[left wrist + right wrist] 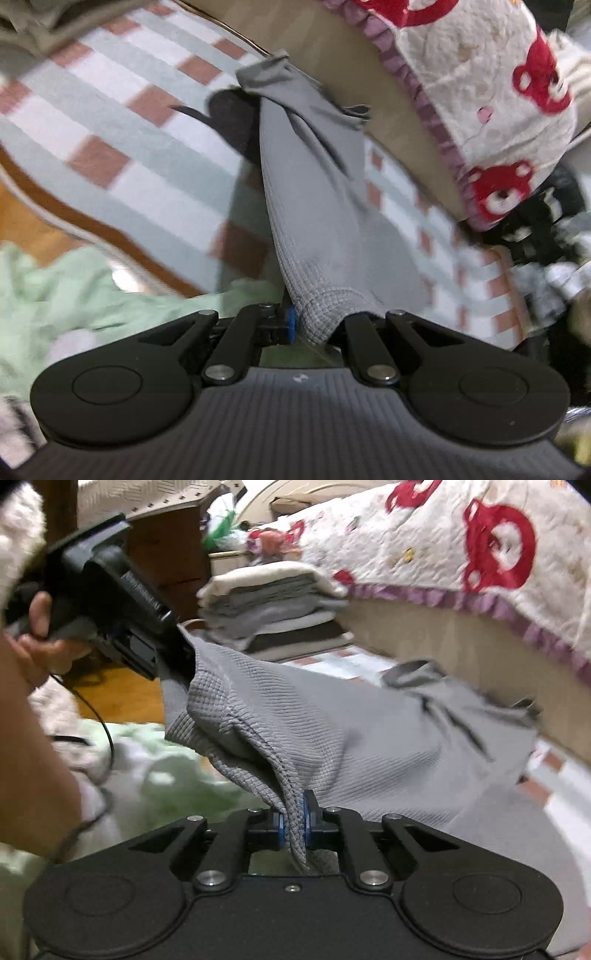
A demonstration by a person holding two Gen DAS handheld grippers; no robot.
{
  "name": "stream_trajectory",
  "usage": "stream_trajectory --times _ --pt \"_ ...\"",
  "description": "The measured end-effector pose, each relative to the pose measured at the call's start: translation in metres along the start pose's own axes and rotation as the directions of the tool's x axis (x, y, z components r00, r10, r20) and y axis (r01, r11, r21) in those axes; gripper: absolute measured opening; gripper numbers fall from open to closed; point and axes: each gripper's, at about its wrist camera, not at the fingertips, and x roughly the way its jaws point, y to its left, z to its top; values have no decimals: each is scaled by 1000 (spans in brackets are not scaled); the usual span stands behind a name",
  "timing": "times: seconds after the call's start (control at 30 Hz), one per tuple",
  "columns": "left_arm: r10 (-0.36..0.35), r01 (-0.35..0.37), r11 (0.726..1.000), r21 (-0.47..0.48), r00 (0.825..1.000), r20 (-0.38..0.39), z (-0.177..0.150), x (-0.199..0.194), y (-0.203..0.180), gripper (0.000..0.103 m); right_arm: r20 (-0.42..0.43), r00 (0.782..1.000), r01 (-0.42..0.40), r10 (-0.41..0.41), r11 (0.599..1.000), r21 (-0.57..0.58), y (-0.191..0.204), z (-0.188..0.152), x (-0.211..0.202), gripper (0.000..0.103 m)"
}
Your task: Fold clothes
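Grey garment [332, 731] hangs stretched between both tools above the checked bedspread [110, 122], far end draped near the quilt [461, 546] edge. Right gripper [294, 821] is clamped on a ribbed hem, blue pads pinching it. Left gripper [177, 661] is closed on the other corner. Risks: the thin pinch on the right could slip under tension, and the trailing end could snag on the quilt or bunch, spoiling the fold. Writing: faint lettering on the left tool body, unreadable.

Quilted bed edge [461, 635] close ahead-right of the right gripper [294, 823], folded stack [273, 609] ahead, checked mat [122, 122] open ahead-left of the left gripper [317, 325], green cloth [66, 291] heaped just left.
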Motion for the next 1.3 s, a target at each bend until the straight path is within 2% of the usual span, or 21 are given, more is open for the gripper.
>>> stream_trajectory --times 0.07,0.1,0.17,0.2,0.27,0.33,0.37,0.4,0.5,0.6,0.73,0.8,0.83,0.93,1.03,1.07,1.17,1.2,1.23,1.27,1.3 --pt "85 -85 996 36 996 -2 -8 -2 3 5 -38 997 -63 63 998 4 6 -4 11 12" --pt "116 -116 993 3 993 -27 -11 5 12 6 -57 996 -75 75 997 5 9 -7 19 12" --pt "152 -163 984 -78 980 -131 -16 25 35 12 -121 988 -91 96 995 46 8 -14 39 12" --pt "172 -191 977 -92 968 -182 -18 34 43 21 -152 982 -101 112 992 80 5 -17 48 14" --pt "260 -251 965 73 952 -160 -17 29 27 30 -181 971 -125 155 978 164 -5 -21 53 21" --pt "339 -305 924 232 933 -124 -16 23 11 38 -155 963 -180 222 952 247 -18 -21 40 36" --pt "329 -297 921 250 940 -92 -12 13 5 42 -121 960 -208 251 934 291 -27 -21 28 42" --pt "310 -285 922 262 949 -58 -5 3 0 46 -81 963 -217 257 918 333 -37 -24 14 55" --pt "262 -262 911 317 964 41 14 -9 -24 54 10 987 -147 162 867 477 -83 -30 -25 58" --pt "212 -248 891 381 968 134 35 -13 -52 64 -36 998 58 -46 755 653 -141 -48 -57 58" --pt "151 -179 859 480 984 97 44 45 -91 64 -198 944 314 -265 529 789 -197 -79 -86 58" --pt "119 -132 832 538 991 59 42 81 -109 64 -251 918 372 -307 448 813 -208 -89 -91 58" --pt "104 -107 817 567 994 37 40 99 -116 64 -262 915 377 -307 421 825 -210 -93 -89 58" --pt "87 -44 785 617 995 -40 27 144 -132 64 -290 916 381 -278 370 847 -208 -102 -79 62" --pt "67 13 751 660 993 -95 13 171 -139 64 -346 889 433 -300 306 848 -199 -110 -76 64" --pt "76 13 739 673 992 -102 10 177 -139 64 -358 881 446 -310 292 846 -196 -110 -77 66" --pt "194 -76 691 719 977 -83 1 194 -138 64 -369 853 482 -369 286 828 -187 -108 -76 75" --pt "198 -74 688 722 976 -88 -2 196 -136 64 -362 838 495 -408 292 818 -183 -107 -73 76" --pt "193 -58 704 708 975 -112 -3 197 -131 64 -351 815 519 -462 311 796 -180 -107 -67 75" --pt "188 -43 720 693 973 -135 -4 197 -126 64 -339 792 546 -507 343 764 -176 -105 -60 70" --pt "194 -40 734 678 969 -152 -5 197 -121 64 -328 776 579 -539 402 709 -171 -103 -50 46"
